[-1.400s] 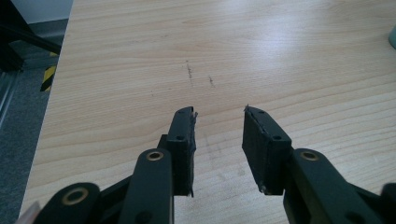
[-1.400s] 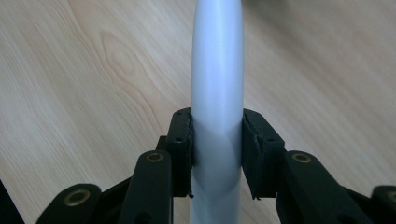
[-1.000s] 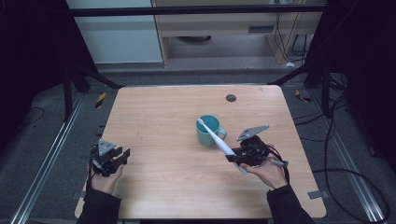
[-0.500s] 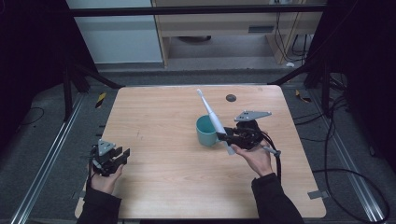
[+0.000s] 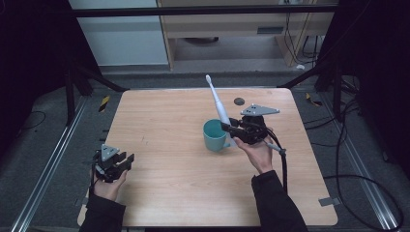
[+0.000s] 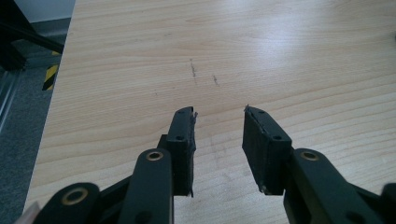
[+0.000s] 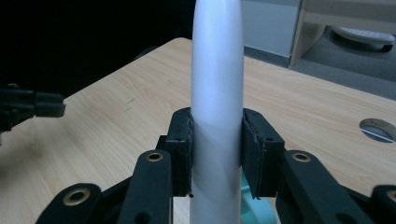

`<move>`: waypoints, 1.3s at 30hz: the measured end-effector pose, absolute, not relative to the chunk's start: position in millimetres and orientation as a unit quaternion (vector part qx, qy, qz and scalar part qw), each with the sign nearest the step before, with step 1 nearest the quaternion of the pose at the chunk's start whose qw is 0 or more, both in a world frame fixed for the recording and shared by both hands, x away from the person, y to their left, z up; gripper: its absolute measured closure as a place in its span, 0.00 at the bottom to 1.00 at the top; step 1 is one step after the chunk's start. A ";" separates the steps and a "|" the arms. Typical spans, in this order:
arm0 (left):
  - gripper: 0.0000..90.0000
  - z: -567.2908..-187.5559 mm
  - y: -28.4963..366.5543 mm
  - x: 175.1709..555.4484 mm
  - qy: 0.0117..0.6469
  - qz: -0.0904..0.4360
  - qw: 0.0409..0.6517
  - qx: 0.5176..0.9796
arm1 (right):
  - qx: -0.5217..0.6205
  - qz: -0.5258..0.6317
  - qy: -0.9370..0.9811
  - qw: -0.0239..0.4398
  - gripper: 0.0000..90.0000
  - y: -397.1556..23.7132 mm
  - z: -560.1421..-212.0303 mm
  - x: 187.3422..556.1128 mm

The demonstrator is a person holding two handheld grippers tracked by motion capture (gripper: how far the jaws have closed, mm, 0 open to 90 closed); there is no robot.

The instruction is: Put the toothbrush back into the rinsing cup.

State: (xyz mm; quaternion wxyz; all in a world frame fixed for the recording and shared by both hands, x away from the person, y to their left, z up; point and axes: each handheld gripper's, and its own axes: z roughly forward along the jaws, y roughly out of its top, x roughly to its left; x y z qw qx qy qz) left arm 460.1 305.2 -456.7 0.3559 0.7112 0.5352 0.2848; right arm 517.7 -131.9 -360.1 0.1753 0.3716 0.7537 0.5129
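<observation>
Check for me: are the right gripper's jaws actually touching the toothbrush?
Touching. The right gripper view shows the right gripper with both jaws pressed flat against the sides of the white toothbrush handle, no gap on either side.

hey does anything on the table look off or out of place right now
Nothing spilled or damaged. The right tool holds a white electric toothbrush tilted above the upright teal mug. The left tool sits open and empty near the table's corner.

No readable text, label or number anywhere.
</observation>
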 end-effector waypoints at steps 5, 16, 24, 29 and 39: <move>0.71 -456.5 304.9 460.0 0.535 0.285 0.357 0.711 | 0.379 0.525 0.739 0.186 0.74 -126.8 -361.5 527.3; 0.70 -457.3 305.2 460.6 0.535 0.285 0.356 0.711 | 0.396 0.538 0.717 0.201 0.74 -116.5 -374.8 547.4; 0.70 -457.3 305.5 460.8 0.535 0.286 0.355 0.711 | 0.405 0.541 0.709 0.204 0.74 -107.7 -385.0 562.0; 0.70 -457.2 305.4 460.8 0.535 0.286 0.355 0.711 | 0.401 0.545 0.707 0.206 0.74 -100.4 -385.4 566.4; 0.70 -456.9 305.6 460.6 0.534 0.288 0.355 0.711 | 0.406 0.539 0.707 0.209 0.74 -89.3 -394.9 577.4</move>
